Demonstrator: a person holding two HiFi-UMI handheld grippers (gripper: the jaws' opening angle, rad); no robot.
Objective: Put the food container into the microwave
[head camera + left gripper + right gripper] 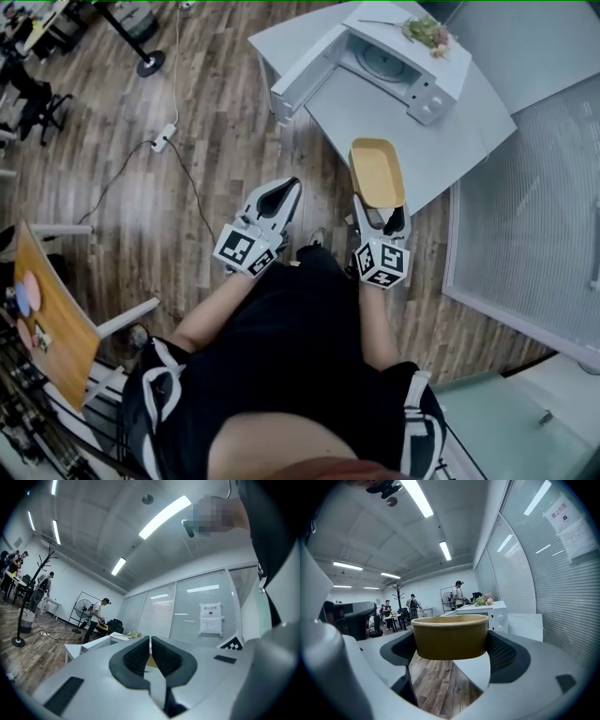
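Observation:
My right gripper (379,212) is shut on a tan paper food container (376,172), held level over the near edge of the white table (441,150). In the right gripper view the container (450,636) fills the space between the jaws. The white microwave (394,58) stands on the table's far side with its door (300,77) swung open to the left and its cavity showing. My left gripper (279,196) hangs over the wooden floor, left of the container, shut with nothing in it; its pads (140,657) meet in the left gripper view.
Flowers (427,33) lie on top of the microwave. A glass partition (525,216) runs along the right. A cable and power strip (163,138) lie on the floor at left, beside a wooden chair (56,319). People stand far off in the room (97,613).

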